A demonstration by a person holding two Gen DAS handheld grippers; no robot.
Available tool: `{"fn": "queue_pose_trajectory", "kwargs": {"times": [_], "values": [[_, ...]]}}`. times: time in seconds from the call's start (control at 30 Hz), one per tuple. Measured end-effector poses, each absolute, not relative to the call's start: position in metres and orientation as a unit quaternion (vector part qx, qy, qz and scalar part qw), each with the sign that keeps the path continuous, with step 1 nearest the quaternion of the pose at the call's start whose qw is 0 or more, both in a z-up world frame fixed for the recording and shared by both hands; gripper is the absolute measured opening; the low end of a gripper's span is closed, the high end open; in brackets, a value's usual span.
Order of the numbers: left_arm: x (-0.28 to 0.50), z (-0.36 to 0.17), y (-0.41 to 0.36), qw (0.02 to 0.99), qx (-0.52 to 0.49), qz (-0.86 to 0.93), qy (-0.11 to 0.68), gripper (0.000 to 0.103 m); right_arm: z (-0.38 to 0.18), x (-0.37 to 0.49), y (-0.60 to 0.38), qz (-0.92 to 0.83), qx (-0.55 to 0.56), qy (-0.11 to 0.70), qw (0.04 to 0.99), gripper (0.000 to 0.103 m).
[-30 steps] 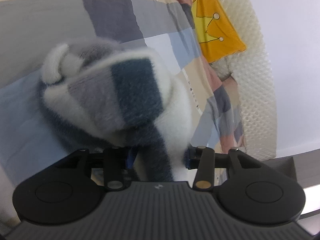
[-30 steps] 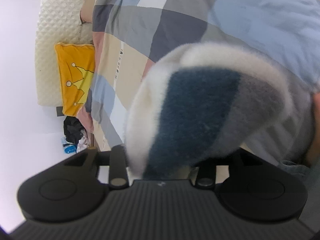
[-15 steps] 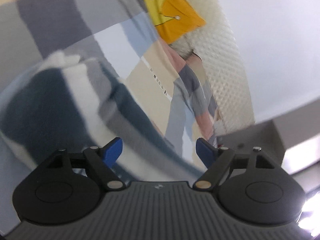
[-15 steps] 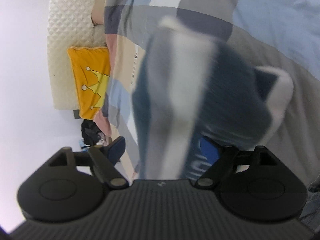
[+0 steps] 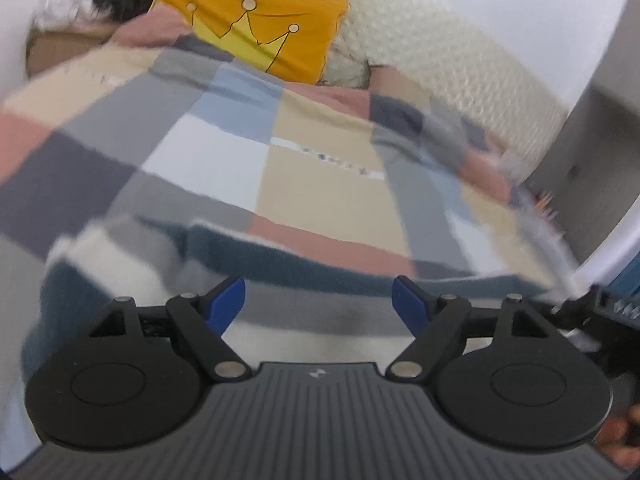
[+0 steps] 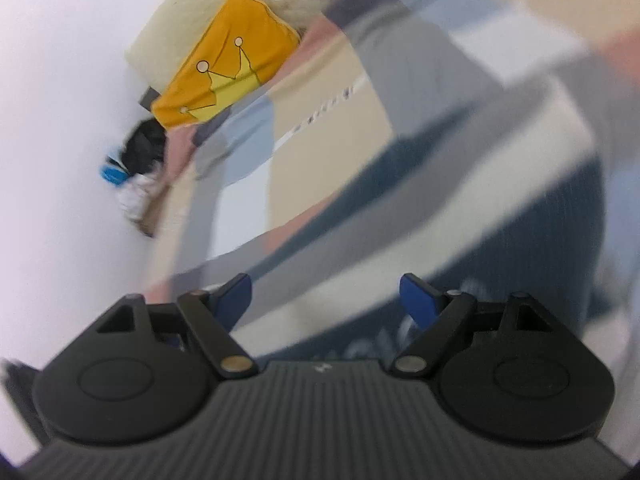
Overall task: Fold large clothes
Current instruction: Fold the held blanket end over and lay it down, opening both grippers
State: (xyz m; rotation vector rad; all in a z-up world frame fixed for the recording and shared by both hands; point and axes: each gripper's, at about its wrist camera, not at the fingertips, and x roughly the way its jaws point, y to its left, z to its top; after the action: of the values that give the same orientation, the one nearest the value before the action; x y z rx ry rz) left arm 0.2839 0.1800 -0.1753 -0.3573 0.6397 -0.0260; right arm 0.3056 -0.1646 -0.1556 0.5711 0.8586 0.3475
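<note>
A fluffy sweater [image 5: 132,264] with dark teal, white and grey stripes lies on the patchwork bedspread [image 5: 224,152], low in the left wrist view. My left gripper [image 5: 319,300] hovers just above its near edge, jaws wide open, blue pads [image 5: 228,300] touching nothing. In the right wrist view the same sweater [image 6: 520,216] fills the right half, blurred by motion. My right gripper [image 6: 326,298] is open over it, with nothing pinched between its pads.
A yellow pillow with a crown drawing [image 5: 260,36] leans on a cream quilted headboard [image 5: 460,56] at the far end of the bed. A grey cabinet [image 5: 592,136] stands right of the bed. Dark and blue items [image 6: 136,160] sit by the wall.
Both grippers let go of the sweater and opened wide. The sweater dropped flat onto the bedspread. Both views rolled and pulled back from it.
</note>
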Motion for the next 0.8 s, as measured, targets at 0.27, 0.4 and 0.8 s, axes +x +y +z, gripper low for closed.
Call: {"fn": "queue_pose_trajectory", "kwargs": {"times": [0.27, 0.4, 0.8], "values": [[0.331, -0.205, 0.193, 0.939, -0.118, 0.022, 0.323, 0.084, -0.162, 0.330, -0.144, 0.140, 0.062, 0.312, 0.938, 0.081], [0.348, -0.219, 0.197, 0.938, -0.103, 0.014, 0.330, 0.084, -0.178, 0.345, -0.144, 0.124, 0.045, 0.325, 0.937, 0.080], [0.367, -0.254, 0.210, 0.925, -0.122, -0.011, 0.359, 0.084, -0.227, 0.367, -0.144, 0.114, 0.043, 0.369, 0.922, 0.081]]}}
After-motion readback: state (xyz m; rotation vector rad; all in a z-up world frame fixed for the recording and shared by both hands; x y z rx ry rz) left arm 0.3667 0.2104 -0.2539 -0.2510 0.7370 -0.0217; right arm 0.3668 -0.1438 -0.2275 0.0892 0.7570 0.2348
